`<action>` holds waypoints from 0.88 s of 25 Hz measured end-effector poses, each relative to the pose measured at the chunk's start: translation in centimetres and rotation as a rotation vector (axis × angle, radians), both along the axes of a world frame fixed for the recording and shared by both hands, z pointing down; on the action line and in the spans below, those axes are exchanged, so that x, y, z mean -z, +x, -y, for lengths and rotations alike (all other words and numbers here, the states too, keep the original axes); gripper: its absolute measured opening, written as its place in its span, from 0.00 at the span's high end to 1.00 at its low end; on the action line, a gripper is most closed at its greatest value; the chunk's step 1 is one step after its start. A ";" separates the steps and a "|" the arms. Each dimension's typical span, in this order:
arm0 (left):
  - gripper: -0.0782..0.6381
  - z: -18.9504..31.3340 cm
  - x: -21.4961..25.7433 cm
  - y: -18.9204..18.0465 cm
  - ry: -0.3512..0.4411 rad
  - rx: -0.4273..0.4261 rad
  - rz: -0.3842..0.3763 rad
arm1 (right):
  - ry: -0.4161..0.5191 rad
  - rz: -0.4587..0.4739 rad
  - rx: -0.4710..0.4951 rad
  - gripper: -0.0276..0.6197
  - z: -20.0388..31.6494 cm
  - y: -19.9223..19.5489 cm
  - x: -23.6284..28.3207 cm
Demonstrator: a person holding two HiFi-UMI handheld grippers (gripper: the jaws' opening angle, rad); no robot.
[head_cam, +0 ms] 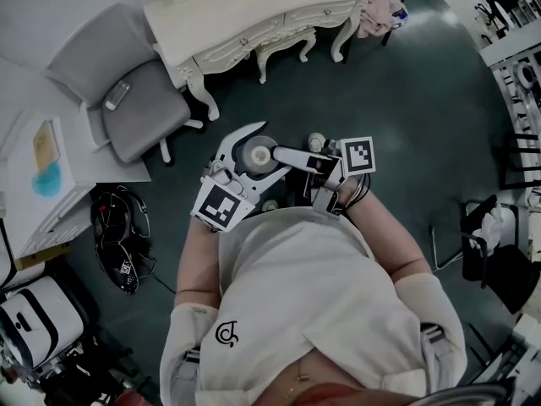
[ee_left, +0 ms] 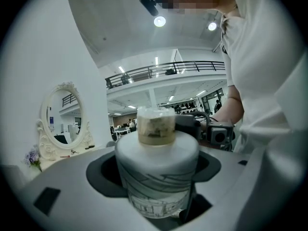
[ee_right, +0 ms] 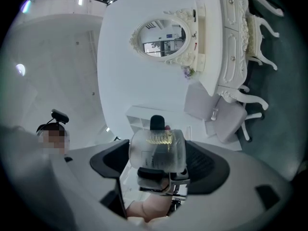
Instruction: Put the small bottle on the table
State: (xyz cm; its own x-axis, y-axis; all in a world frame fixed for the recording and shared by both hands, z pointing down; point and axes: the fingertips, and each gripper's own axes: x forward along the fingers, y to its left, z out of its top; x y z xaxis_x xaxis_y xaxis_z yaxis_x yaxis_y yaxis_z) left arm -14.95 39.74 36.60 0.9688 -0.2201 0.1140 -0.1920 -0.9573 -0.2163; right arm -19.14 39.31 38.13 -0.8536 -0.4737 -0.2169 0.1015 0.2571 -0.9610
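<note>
- Underfoot, a dark grey-green floor [head_cam: 406, 100] fills most of the head view, and the person stands on it looking down.
- An ornate cream dressing desk with carved curved legs [head_cam: 254, 7] stands at the top of that view. An oval mirror in a scrolled white frame [ee_right: 161, 38] sits on it against the white wall.
- A light grey upholstered chair [head_cam: 139, 112] stands just beside the dressing desk, at its left end.
- The left gripper [head_cam: 251, 155] is held in front of the person's body, above the floor and well apart from the dressing desk. Its jaws are clamped on the body of a white round bottle with a thin line drawing on its side [ee_left: 156, 172]. The bottle stands upright between them, so it is in the air and not on any desk.
- The right gripper [head_cam: 283, 156] reaches in from the person's right. Its jaws are closed against the bottle's clear plastic cap with a gold-coloured neck inside [ee_right: 158, 150], so both grippers hold the same bottle.
- A small clear bottle-like object [head_cam: 117, 95] lies on its side on the chair seat, near the backrest.
</note>
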 end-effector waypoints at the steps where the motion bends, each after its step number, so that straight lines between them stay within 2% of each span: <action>1: 0.40 0.8 -0.2 0.7 0.000 0.008 0.002 | 0.001 -0.010 0.004 0.39 0.8 0.7 -0.3; 14: 0.40 16.6 -0.9 13.5 -0.035 0.159 0.019 | -0.026 -0.008 0.138 0.39 16.0 13.6 -0.8; 22: 0.40 26.0 -0.9 21.4 -0.003 0.271 0.047 | -0.021 -0.067 0.225 0.38 25.0 22.0 -1.1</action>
State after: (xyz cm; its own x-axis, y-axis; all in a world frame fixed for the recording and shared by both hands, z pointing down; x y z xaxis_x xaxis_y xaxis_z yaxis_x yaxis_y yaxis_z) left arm 6.49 13.72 37.50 0.8681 -0.4705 0.1584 -0.4314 -0.8728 -0.2281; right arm 2.81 14.36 39.20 -0.9503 -0.2736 -0.1485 0.0899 0.2153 -0.9724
